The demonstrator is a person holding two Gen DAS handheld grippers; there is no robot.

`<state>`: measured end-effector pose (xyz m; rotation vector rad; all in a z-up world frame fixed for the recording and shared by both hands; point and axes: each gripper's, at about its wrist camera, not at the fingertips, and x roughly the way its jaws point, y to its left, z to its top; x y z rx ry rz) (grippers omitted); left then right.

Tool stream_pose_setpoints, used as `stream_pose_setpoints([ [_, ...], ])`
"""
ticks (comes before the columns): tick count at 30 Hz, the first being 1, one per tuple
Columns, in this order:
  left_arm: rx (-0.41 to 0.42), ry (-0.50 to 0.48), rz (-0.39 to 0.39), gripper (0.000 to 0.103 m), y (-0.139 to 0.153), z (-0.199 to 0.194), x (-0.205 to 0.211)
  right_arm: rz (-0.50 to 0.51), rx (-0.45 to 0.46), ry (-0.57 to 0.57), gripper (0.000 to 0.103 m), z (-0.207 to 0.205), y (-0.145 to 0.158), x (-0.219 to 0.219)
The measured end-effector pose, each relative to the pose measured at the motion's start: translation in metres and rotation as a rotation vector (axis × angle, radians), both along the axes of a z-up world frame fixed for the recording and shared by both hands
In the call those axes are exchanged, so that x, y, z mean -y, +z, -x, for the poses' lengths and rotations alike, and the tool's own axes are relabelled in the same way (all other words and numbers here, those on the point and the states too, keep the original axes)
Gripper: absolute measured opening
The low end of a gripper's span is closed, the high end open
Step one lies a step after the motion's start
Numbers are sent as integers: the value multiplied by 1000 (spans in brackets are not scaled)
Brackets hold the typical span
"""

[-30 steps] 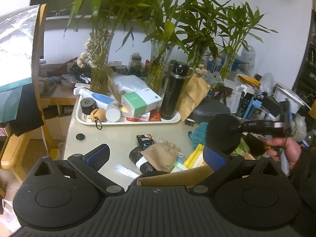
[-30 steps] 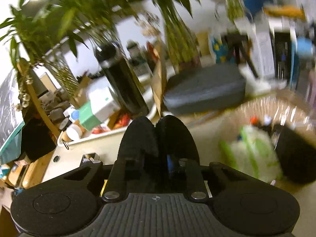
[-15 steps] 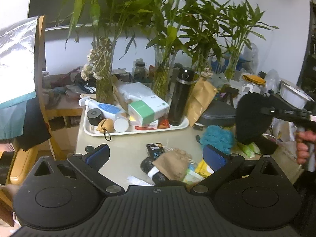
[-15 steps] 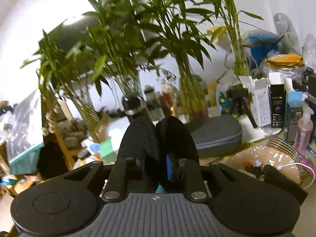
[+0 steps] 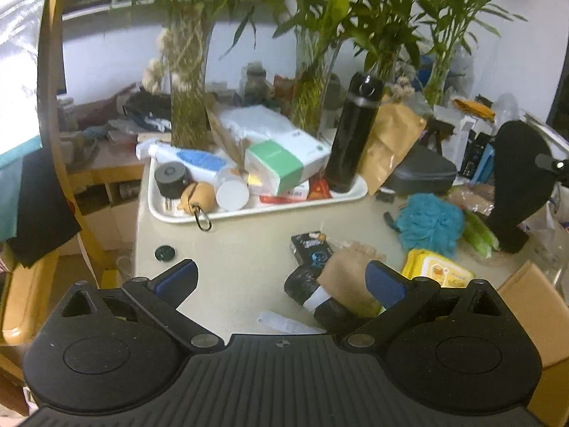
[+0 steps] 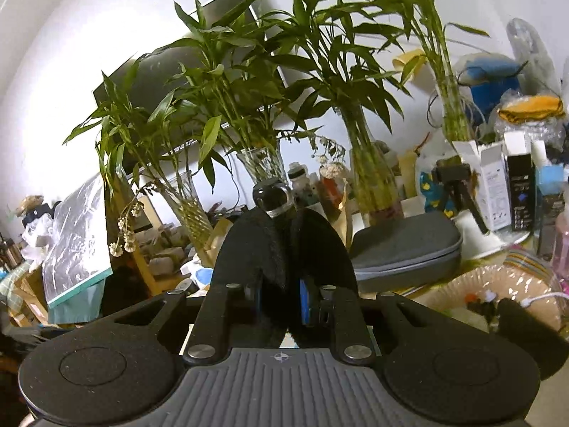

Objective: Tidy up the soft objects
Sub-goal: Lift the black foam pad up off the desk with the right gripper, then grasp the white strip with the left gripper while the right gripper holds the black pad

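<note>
A: Pinching the black fuzzy piece (image 6: 281,245) in the right gripper (image 6: 282,295), jaws narrowed hard onto it. Gripping only its lower edge between the blue pads, with most of it standing free above them. Holding it high over the right end of the table (image 5: 231,249), above the green plush (image 5: 480,231).

B: Hanging the left gripper (image 5: 281,277) low over the table, jaws spread wide and gripping nothing. Sitting just beside its right finger: the tan toe sock (image 5: 352,274).

A: Worrying about slip first. Gripping by so thin a margin, so risking the piece sliding out and dropping into the clutter.

B: Also blinding the right camera. Hiding the whole centre of that view behind the piece, so probably judging any set-down half by guess.

A: Watching the black thermos (image 5: 352,131), standing tall on the white tray (image 5: 170,213), and the glass vases (image 6: 370,181) behind it. Swinging left at this height and risking clipping the thermos lid, maybe toppling it onto the tray's contents.

B: Minding the left side too. Closing from here and likely catching the sock together with the black roll (image 5: 309,291) lying under it, touching.

A: Failing to tell where the piece is meant to land. Guessing at the cardboard box (image 5: 533,306) at lower right, nothing more.

B: Noting the teal bath pouf (image 5: 428,220) lying loose near the plush, apart from both grippers.
</note>
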<state>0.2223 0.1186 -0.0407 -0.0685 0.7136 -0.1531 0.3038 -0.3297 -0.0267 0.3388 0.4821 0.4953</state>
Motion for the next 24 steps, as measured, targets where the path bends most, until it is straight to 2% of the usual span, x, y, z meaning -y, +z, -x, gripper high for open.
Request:
stream_pose_setpoints([
  [6,-54,-29,31,100,-34,-23,-12,-12,-20,1,22,-3,0,-2],
  [8,-70,-42,48,89,-49,-29,-15,-8,-19,8,22,-3,1,-5],
  [12,-80,-78,31,86,-77,-38,-14,11,-21,22,22,-4,0,-11],
  [14,-98,-91,24,73,-92,-43,-13,16,-20,31,22,-4,1,-13],
  [16,-121,-104,46,65,-105,-49,-14,25,-19,37,22,-4,1,-15],
  [21,-156,-123,49,58,-124,-56,-16,29,-26,43,22,-5,0,-16],
  [24,-178,-126,81,54,-131,-60,-20,29,-27,48,22,-6,0,-16],
])
